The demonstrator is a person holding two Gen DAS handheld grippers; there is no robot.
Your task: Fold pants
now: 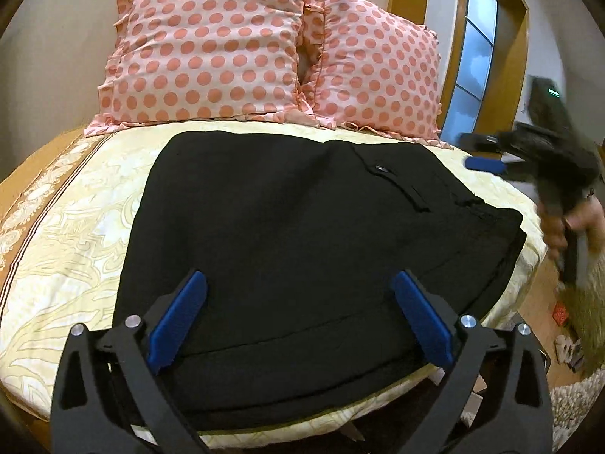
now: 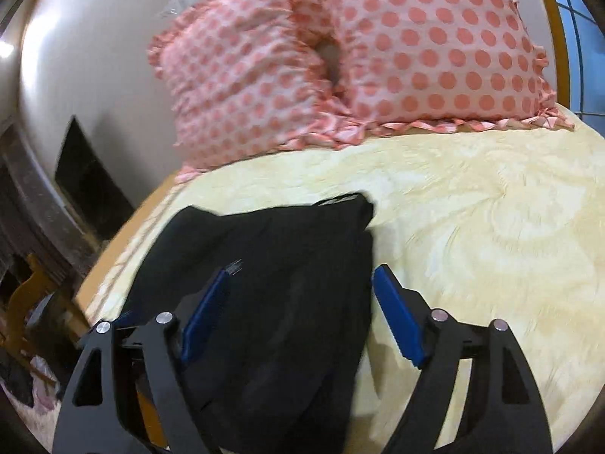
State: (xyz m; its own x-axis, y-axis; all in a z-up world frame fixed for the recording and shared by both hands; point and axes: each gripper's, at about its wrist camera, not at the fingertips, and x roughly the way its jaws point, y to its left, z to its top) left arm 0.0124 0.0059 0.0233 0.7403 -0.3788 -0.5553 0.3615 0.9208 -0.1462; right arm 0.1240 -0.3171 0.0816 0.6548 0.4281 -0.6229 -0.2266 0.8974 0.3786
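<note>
Black pants (image 1: 302, 227) lie folded in a flat stack on the cream bedspread (image 1: 75, 249), a buttoned back pocket (image 1: 382, 169) facing up. My left gripper (image 1: 300, 291) is open and empty, its blue pads spread over the near edge of the stack. My right gripper (image 2: 302, 287) is open and empty above the pants' right edge (image 2: 287, 302); it also shows in the left wrist view (image 1: 480, 151), blurred, beside the pants at the right.
Two pink polka-dot pillows (image 1: 211, 45) (image 1: 374, 75) stand at the head of the bed against the wall. The bed's right edge (image 1: 529, 265) drops to a floor with a rug (image 1: 578, 397) and small items. A dark cabinet (image 2: 87, 174) stands left of the bed.
</note>
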